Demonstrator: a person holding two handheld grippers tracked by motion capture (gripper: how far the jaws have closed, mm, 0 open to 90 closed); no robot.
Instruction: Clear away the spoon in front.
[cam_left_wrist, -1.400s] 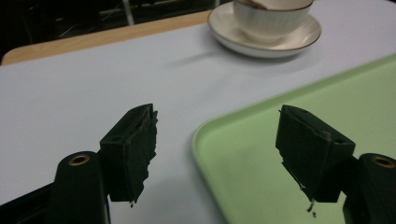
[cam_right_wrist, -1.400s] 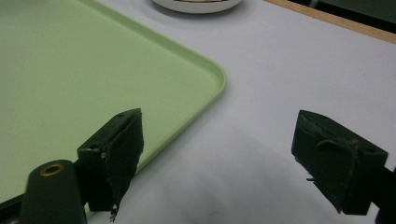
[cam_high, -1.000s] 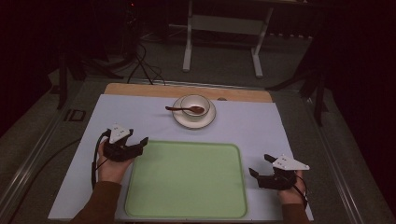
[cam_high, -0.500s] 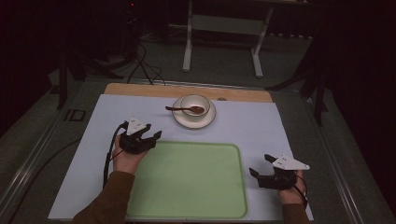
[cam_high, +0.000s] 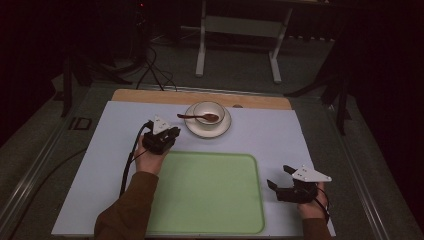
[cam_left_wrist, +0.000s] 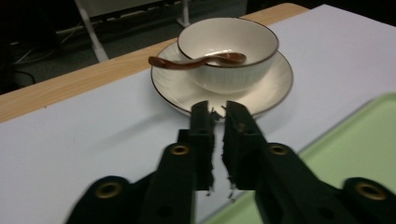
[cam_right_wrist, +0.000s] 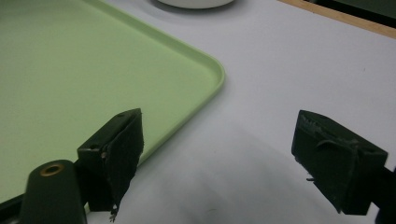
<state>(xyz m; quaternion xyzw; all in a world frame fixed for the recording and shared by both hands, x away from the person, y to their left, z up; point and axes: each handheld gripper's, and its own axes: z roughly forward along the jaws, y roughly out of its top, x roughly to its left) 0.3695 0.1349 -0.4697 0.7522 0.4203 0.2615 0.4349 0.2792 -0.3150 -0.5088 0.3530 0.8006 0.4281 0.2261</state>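
High view: the surface (cam_high: 320, 145) is being covered by a pale sheet, with a strip of bare wood (cam_high: 150, 95) being left exposed along the far edge. A green tray (cam_high: 210, 192) is being carried on the near middle of the sheet. Beyond the tray, near the far edge, a white saucer (cam_high: 192, 126) is being occupied by a bowl (cam_high: 208, 111), and a brown spoon (cam_high: 192, 117) is being rested across the bowl's rim with its handle pointing left. The left claw (cam_high: 170, 135) is being held just beyond the tray's far left corner, near the saucer, and its jaws are being kept almost together on nothing. The right claw (cam_high: 280, 177) is being held just beside the tray's right edge, and its jaws are being kept wide apart. A brown sleeve (cam_high: 125, 210) is being shown on the left forearm.

The room behind is being kept dark. A grey floor is being crossed by black cables (cam_high: 155, 70), and a white frame with two legs (cam_high: 237, 45) is being stood beyond the surface.

Left gripper view: the nearly closed left claw (cam_left_wrist: 217, 112) is being aimed at the saucer's near rim (cam_left_wrist: 261, 100).
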